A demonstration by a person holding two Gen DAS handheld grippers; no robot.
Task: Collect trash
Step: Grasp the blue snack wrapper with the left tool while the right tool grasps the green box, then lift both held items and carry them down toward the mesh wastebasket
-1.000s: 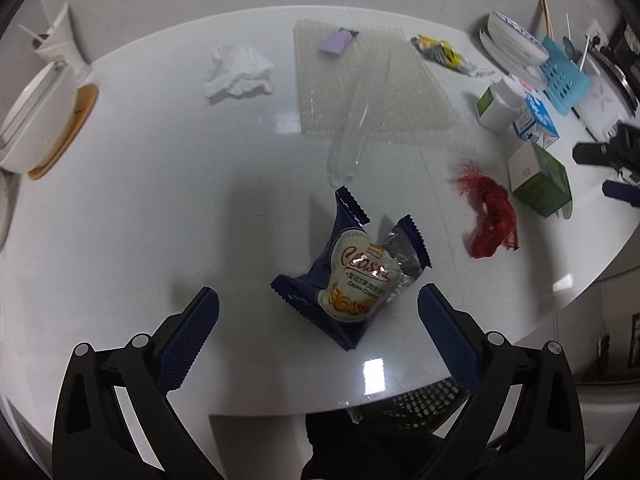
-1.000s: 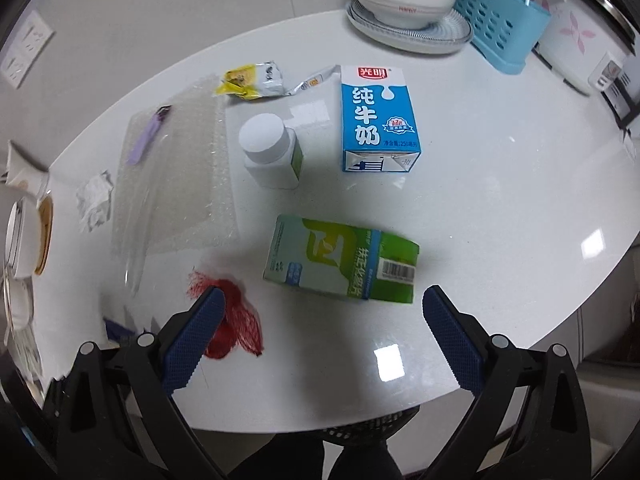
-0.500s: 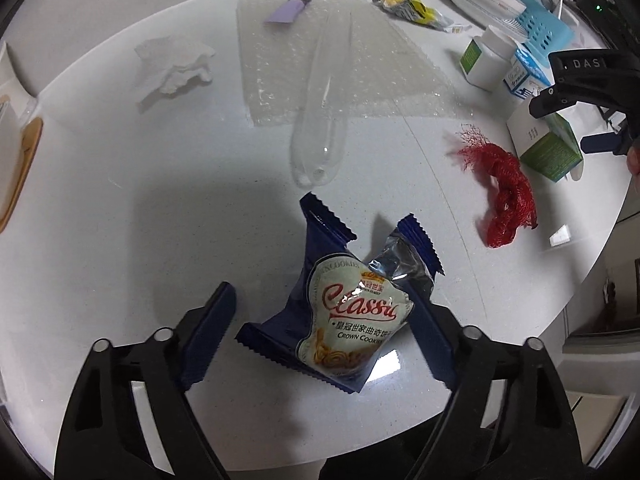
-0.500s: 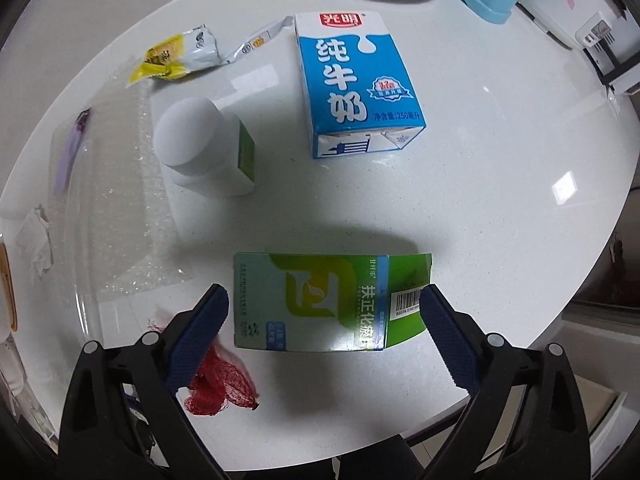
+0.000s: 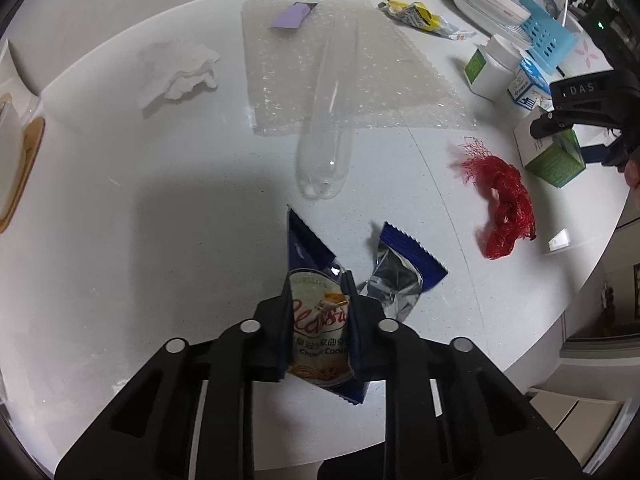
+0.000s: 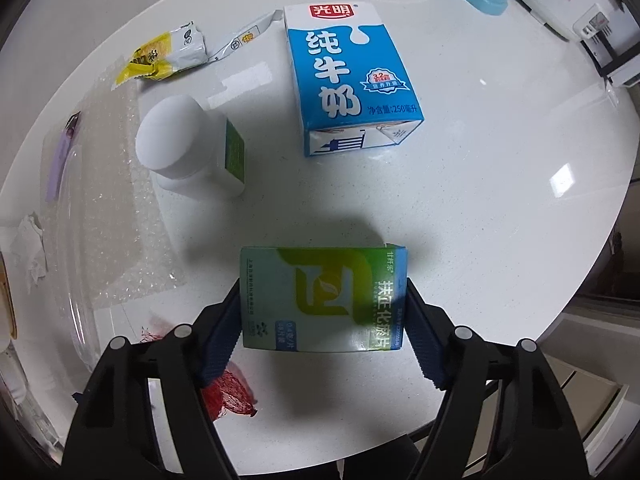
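Blue "Crown Cookie" wrapper (image 5: 320,340), "光明 纯牛奶" milk carton (image 6: 348,80), "DAS"-marked right gripper (image 5: 576,128).

Around your left gripper (image 5: 320,328) the table (image 5: 120,240) lies bare from seven to eleven o'clock. At twelve a clear bottle (image 5: 326,128) blocks you, at two a red net (image 5: 504,204). Ahead of your right gripper (image 6: 324,320), a white jar (image 6: 188,148) stands at eleven, a milk carton (image 6: 344,80) at twelve; from one to four the tabletop is open.
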